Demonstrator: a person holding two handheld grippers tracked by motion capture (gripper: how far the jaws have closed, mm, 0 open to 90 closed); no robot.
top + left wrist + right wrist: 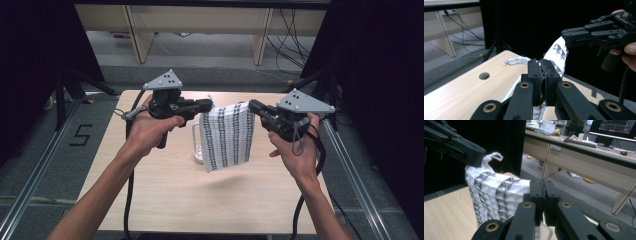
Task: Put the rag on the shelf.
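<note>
The left hand-held gripper (pixel 209 105) and the right hand-held gripper (pixel 253 106) are each closed on an upper corner of the towel (pixel 227 136), mid-frame above the bench (pixel 165 200). It looks light, soft and limp; corners seem best.

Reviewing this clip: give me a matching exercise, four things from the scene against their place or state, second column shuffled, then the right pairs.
Things:
1. patterned cloth
2. clear mug
3. left tool
4. right tool

Places or states:
A. stands on the table, partly behind the hanging fabric
B. shut on the cloth's top corner at the right in the high view
C. hangs in the air, stretched between two grips
D. shut on the cloth's top corner at the left in the high view

Pairs: 1-C, 2-A, 3-D, 4-B
</note>
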